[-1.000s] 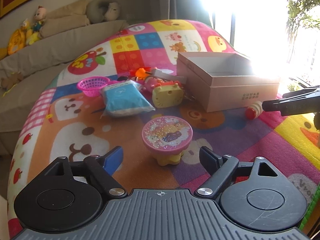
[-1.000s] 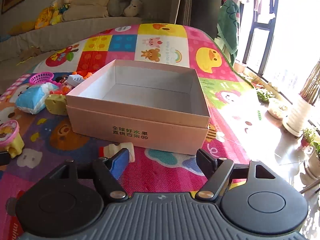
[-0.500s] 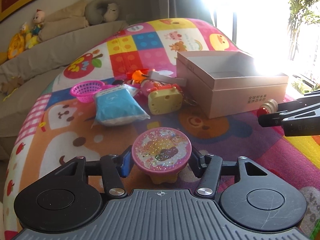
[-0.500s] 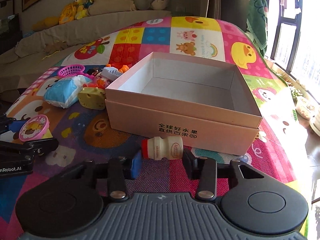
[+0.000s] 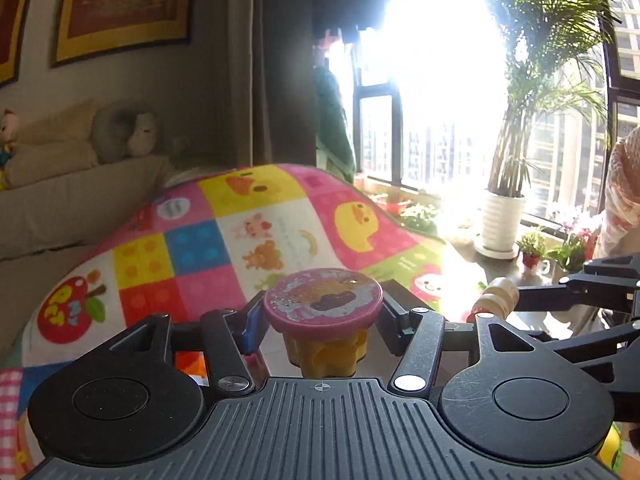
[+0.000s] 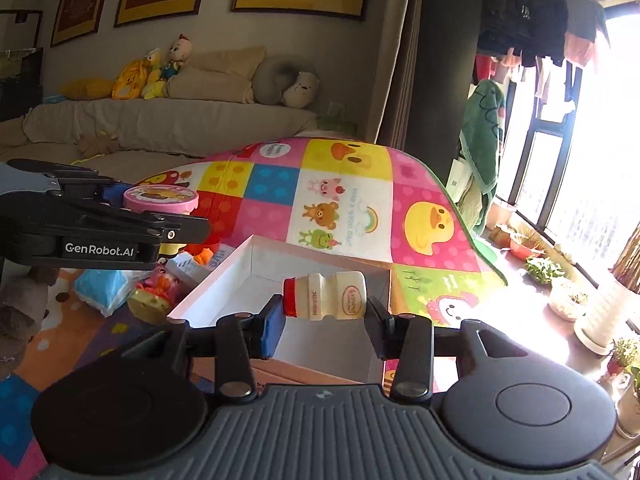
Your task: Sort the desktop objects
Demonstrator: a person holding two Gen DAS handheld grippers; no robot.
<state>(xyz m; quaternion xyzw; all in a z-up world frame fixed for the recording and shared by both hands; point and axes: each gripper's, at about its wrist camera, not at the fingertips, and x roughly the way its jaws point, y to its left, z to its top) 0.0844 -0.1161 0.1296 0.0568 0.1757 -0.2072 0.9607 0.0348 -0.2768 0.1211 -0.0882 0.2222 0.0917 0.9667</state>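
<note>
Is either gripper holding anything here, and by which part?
Left gripper clamps the pink-lidded toy by the sides of its round lid. Right gripper pinches the small drink bottle lying sideways, end to end, red cap against base.

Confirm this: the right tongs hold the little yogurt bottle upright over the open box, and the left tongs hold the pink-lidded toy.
Not upright. In the right wrist view the yogurt bottle lies sideways between the right tongs, red cap toward the blue pad, over the open box. The left tongs do hold the pink-lidded toy.

One pink-lidded toy (image 5: 322, 304), one bottle (image 6: 325, 296), one box (image 6: 248, 276), two tongs (image 5: 322, 320).
</note>
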